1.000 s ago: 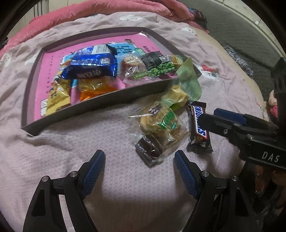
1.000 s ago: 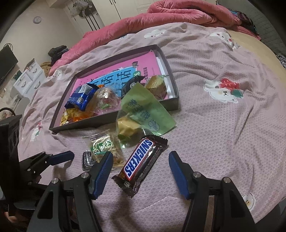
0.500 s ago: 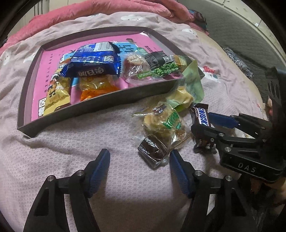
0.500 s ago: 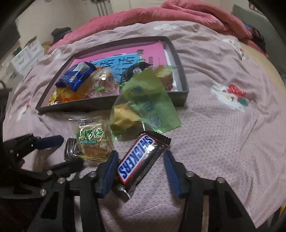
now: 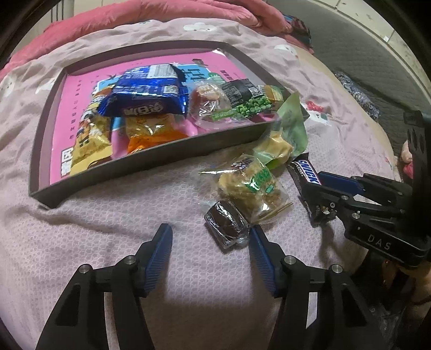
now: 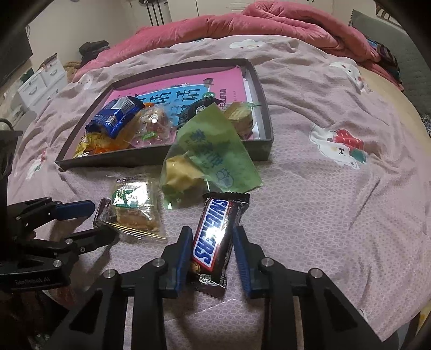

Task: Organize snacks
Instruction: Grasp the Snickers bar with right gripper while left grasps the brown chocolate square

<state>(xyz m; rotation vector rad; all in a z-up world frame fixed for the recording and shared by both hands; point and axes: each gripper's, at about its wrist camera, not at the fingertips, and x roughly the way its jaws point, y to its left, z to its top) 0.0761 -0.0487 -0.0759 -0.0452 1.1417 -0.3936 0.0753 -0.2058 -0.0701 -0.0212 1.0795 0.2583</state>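
Right gripper (image 6: 211,251) clasped the brown Snickers bar (image 6: 215,237).
Left gripper (image 5: 210,242) gaped; dark foil-wrapped snack (image 5: 226,224) at one o'clock.

A bed covered with a mauve cartoon-printed sheet (image 6: 309,204) carries a shallow dark grey rectangular tray (image 6: 129,158). Beside the tray, directly on the sheet, lie a brown Snickers bar (image 6: 215,237), a green-wrapped pastry (image 6: 207,161), a clear-wrapped flaky cake (image 6: 134,202) and a small dark foil-wrapped chocolate (image 5: 226,224), with a rumpled pink quilt (image 6: 269,24) at the far edge.

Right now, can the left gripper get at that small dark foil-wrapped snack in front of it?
Probably yes. The left gripper is open, and the dark foil snack lies just ahead by its right finger, nothing on top. It needs a slight shift right; the green-label pastry touches its far side.
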